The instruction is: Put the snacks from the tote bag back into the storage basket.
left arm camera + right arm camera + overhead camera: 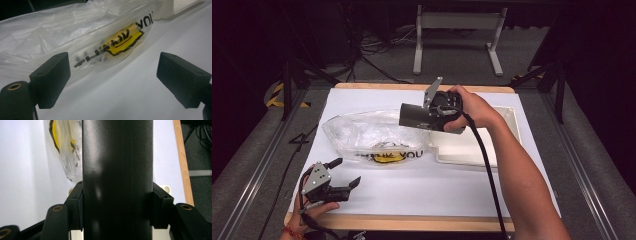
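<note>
A white-covered counter [422,192] with a wooden edge was seen from above. Toward its 10 o'clock area lay a crumpled clear plastic bag [362,132] printed with black letters and a yellow patch. A shallow white tray [462,150] sat just beside the bag, toward 3 o'clock.

The right hand [474,107] held the right claw [439,117] in the air above the gap between bag and tray. That claw was clamped on a black box [414,116], a long dark block that stuck out toward 9 o'clock, over the bag. In the right gripper view the black box [117,180] ran straight up the middle with a jaw pressed against each side, and the plastic bag [66,147] lay beyond it at 11 o'clock.

The left hand [309,212] held the left claw [346,172] low near the counter's 7 o'clock corner, jaws spread wide and holding nothing. In the left gripper view the plastic bag [75,37] lay just ahead of those jaws, apart from them, with the tray [175,7] at 1 o'clock.
</note>
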`<control>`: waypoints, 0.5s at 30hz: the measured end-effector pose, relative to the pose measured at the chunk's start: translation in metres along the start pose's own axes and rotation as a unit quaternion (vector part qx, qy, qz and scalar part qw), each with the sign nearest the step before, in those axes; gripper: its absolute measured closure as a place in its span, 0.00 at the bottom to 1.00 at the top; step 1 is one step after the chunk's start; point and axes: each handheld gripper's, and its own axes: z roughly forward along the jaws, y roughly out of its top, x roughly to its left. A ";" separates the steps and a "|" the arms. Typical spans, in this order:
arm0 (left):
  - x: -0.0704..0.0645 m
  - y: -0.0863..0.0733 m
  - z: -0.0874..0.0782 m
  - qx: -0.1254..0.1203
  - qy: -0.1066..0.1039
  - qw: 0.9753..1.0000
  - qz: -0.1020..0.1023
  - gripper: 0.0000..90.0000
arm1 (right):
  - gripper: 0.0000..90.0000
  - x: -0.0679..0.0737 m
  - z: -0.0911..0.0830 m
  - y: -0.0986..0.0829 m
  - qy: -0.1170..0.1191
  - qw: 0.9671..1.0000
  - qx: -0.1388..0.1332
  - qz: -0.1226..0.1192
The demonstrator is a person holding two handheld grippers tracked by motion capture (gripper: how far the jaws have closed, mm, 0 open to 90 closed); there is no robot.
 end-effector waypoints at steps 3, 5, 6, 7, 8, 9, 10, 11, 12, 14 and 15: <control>0.000 0.000 0.000 0.000 0.000 1.000 0.000 0.14 | 0.47 0.000 0.003 0.006 0.006 1.000 -0.003 -0.004; 0.000 0.000 0.001 0.000 -0.002 1.000 -0.001 0.14 | 0.47 0.001 0.006 0.010 0.005 1.000 -0.003 -0.009; 0.000 0.000 0.001 0.000 -0.002 1.000 -0.001 0.14 | 0.47 0.001 0.007 0.012 0.008 1.000 -0.002 -0.010; 0.000 0.000 0.001 0.001 -0.003 1.000 -0.002 0.14 | 0.47 0.001 0.008 0.014 0.010 1.000 -0.001 -0.011; 0.000 0.000 0.001 0.001 -0.003 1.000 -0.002 0.14 | 0.47 0.002 0.009 0.016 0.010 1.000 0.000 -0.013; 0.000 0.000 0.002 0.001 -0.003 1.000 -0.002 0.14 | 0.47 0.002 0.010 0.019 0.010 1.000 0.001 -0.014; 0.000 0.000 0.002 0.002 -0.003 1.000 -0.001 0.14 | 0.47 0.001 0.011 0.021 0.011 1.000 0.002 -0.014; 0.000 0.000 0.002 0.002 -0.003 1.000 0.000 0.14 | 0.47 0.002 0.012 0.023 0.011 1.000 -0.001 -0.016; -0.001 0.000 0.002 0.001 -0.003 1.000 0.000 0.14 | 0.47 0.002 0.013 0.026 0.011 1.000 -0.002 -0.017; -0.001 0.000 0.001 0.000 -0.002 1.000 0.000 0.14 | 0.47 0.002 0.015 0.031 0.013 1.000 -0.002 -0.019; -0.001 0.000 0.001 0.000 -0.002 1.000 -0.001 0.14 | 0.47 0.002 0.017 0.034 0.013 1.000 -0.002 -0.020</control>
